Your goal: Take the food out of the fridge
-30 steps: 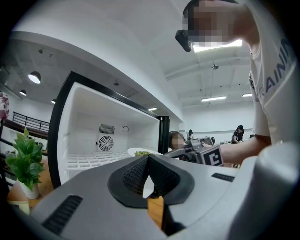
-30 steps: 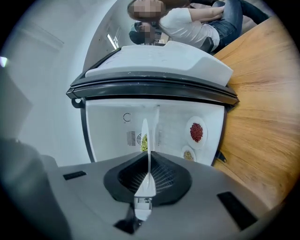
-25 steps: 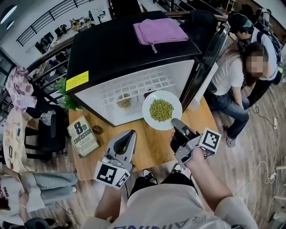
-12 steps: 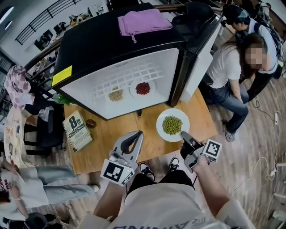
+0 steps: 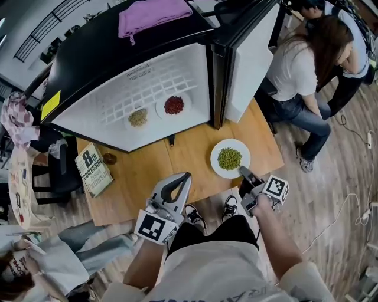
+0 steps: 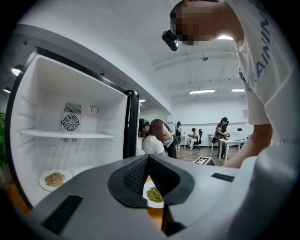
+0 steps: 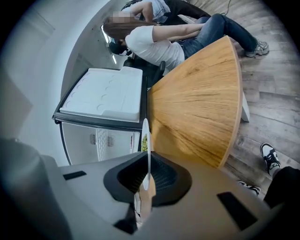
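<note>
Plate w/ green food (image 5: 230, 158) has come out of the fridge (image 5: 118, 59) since a sec ago, and is now down at the desk (image 5: 147, 177), right side. Inside the fridge: plate w/ tan food (image 5: 137, 117) at left, plate w/ red food (image 5: 173, 105) just beside it. Left gripper (image 5: 186, 176): jaws together, empty. Right gripper (image 5: 242, 171): clamped on the green plate's near rim.

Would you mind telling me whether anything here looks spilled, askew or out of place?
Nothing looks spilled or broken. The only oddity is a purple cloth lying crumpled on top of the fridge.
</note>
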The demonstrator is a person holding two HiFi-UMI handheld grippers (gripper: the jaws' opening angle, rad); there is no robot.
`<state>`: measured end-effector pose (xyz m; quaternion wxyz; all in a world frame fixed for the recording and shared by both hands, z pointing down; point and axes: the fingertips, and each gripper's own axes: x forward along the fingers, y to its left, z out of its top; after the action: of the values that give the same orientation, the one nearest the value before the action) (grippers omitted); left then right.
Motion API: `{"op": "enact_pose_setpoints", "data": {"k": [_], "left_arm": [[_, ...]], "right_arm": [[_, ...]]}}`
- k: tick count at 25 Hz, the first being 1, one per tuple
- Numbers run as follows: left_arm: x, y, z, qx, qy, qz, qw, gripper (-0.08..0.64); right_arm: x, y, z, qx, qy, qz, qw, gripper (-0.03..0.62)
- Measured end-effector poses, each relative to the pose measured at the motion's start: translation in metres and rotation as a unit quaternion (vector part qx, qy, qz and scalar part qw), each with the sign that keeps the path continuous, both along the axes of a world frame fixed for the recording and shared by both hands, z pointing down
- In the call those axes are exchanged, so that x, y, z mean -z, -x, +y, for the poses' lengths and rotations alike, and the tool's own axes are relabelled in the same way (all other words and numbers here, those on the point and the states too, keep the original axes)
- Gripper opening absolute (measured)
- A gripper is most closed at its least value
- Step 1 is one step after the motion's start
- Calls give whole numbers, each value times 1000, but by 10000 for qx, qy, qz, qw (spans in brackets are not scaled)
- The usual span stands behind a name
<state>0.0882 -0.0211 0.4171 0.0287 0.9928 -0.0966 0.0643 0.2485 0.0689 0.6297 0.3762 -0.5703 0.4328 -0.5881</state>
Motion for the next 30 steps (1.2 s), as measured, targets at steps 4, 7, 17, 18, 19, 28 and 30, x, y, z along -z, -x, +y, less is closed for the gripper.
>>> {"op": "enact_pose_setpoints", "data": {"k": [4, 7, 17, 18, 19, 28, 30], "left_arm": [[-8, -10, 6, -67, 32, -81, 9999, 8], [-10, -14, 8, -57, 36, -110, 9999, 8], [-11, -14, 8, -25, 14, -183, 9998, 8], [-12, -15, 8, -27, 26, -185, 9998, 8], [-12, -16, 9, -34, 37, -187, 9998, 8], [-13, -17, 10, -73, 74, -182, 9998, 8], [-14, -15, 10, -62, 81, -179, 9998, 8]], "right_arm": [[-13, -4, 0, 22, 192, 61, 9998, 31], [-20, -4, -2, 49, 285, 51, 9996, 32], [-31, -8, -7, 303, 590, 364, 9971, 38], [-29, -7, -9, 379, 592, 448, 9965, 53], [-28, -6, -10, 474, 587, 551, 9956, 99], [-30, 21, -11, 2452, 964, 2137, 9407, 241], [-34, 26, -8, 2861, 1119, 2480, 9188, 247]]}}
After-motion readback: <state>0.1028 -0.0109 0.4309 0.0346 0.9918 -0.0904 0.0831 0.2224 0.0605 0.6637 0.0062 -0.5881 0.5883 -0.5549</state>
